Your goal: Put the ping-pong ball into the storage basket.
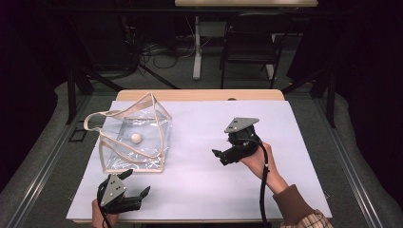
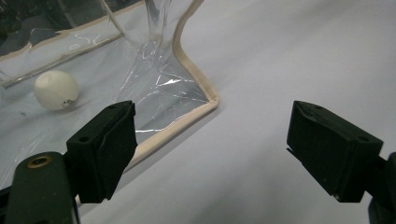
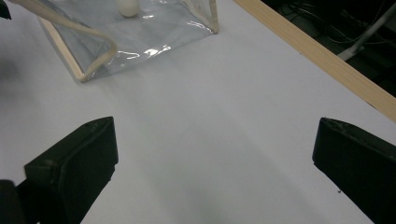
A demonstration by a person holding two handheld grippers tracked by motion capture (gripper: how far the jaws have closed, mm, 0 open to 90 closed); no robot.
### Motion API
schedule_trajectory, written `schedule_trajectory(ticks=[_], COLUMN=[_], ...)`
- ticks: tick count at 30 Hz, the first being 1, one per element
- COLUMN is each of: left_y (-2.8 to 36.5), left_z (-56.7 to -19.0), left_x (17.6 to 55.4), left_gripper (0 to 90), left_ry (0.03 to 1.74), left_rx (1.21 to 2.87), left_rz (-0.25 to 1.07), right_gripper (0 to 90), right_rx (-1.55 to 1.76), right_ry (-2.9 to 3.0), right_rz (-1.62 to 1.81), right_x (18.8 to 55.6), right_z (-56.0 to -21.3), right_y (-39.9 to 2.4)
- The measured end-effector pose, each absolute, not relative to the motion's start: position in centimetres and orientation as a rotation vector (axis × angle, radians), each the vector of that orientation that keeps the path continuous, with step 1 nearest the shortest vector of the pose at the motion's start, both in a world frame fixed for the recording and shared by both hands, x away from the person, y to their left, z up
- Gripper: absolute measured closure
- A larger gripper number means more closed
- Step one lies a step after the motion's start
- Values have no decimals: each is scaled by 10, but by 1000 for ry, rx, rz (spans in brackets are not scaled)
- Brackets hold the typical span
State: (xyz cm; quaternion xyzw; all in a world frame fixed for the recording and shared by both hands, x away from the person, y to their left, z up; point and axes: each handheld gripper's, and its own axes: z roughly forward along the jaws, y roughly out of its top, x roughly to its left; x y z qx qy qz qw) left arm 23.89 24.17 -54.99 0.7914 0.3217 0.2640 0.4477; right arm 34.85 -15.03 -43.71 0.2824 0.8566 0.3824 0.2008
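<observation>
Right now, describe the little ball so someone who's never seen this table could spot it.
On the white table sheet, look at the left half, where a clear plastic bag with beige trim stands. The white ball lies inside it on the bag's floor, the one small round thing here.

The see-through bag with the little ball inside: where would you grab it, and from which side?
Probably by the beige handle loop standing free at the left of the clear bag: a thin strap that open jaws can close across. The left gripper sits nearest, so come from the person's side. The white ball lies loose inside, so lift gently.
</observation>
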Motion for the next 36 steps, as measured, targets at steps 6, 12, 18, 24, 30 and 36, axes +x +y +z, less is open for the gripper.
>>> schedule_trajectory(ticks=[6,12,18,24,30,36], left_y=[242,242,241,241,241,241], left_z=[-550,-550,-550,-550,-550,-550], left_x=[239,239,239,239,239,239], left_gripper=[162,162,162,162,162,162], left_ry=[796,797,798,798,799,799], left_rx=[1960,1959,1959,1961,1960,1960], left_rz=[653,653,654,654,654,655], right_gripper=[0,0,0,0,4,5], right_rx=[821,848,867,890,909,930], right_ry=[2371,2353,2345,2331,2327,2325], right_rz=[1077,1077,1089,1094,1099,1085], right_x=[344,339,334,328,323,319], right_z=[-444,-452,-458,-464,-470,-476], right_y=[-162,-173,-183,-193,-202,-211])
